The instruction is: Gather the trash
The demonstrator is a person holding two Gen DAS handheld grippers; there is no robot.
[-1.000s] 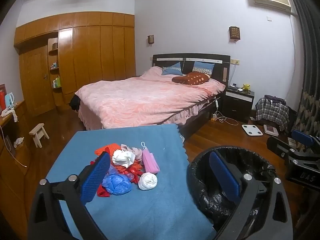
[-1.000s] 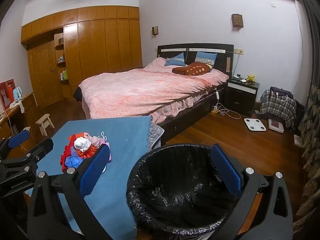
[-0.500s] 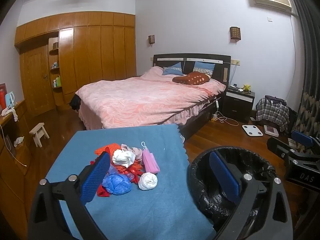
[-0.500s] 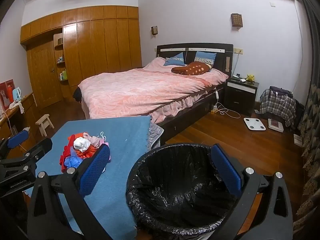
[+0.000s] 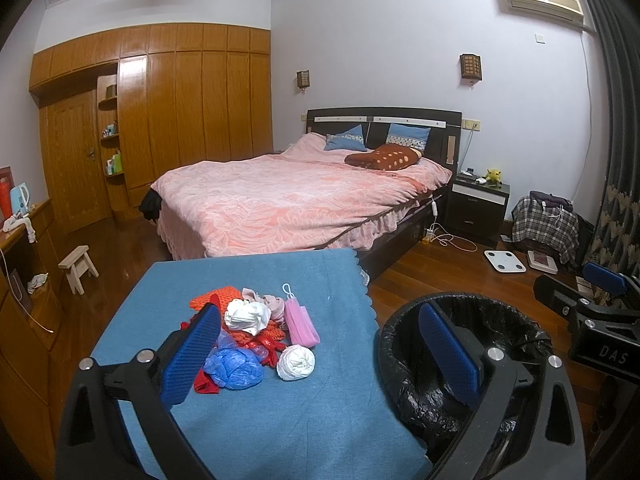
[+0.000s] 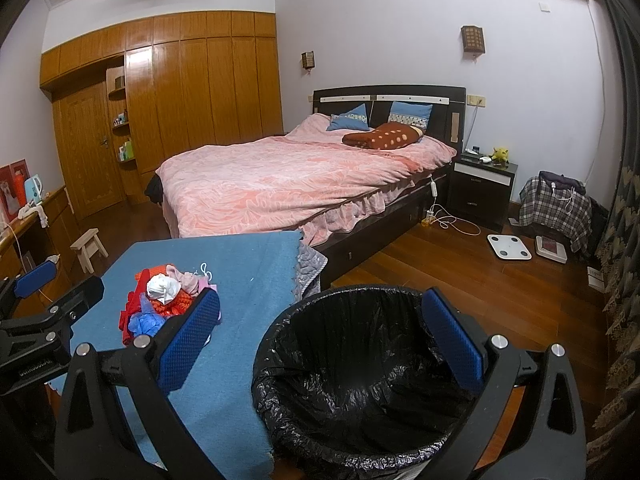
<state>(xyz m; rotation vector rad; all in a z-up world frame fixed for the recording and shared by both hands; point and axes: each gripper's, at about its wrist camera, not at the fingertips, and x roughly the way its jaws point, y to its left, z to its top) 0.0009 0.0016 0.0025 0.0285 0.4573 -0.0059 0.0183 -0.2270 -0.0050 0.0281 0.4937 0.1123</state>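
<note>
Leftmost, the left gripper (image 5: 316, 354) hangs with jaws spread wide and empty above the blue-clothed surface (image 5: 280, 432), where the trash pile (image 5: 256, 332) lies heaped, while the right gripper (image 6: 320, 344), equally released, hovers over the black-lined bin (image 6: 360, 380) just beside it.

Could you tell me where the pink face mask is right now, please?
In the left wrist view the pink mask lies on the blue cloth, at the right edge of the trash pile, just behind the white wad and left of the bin.
</note>
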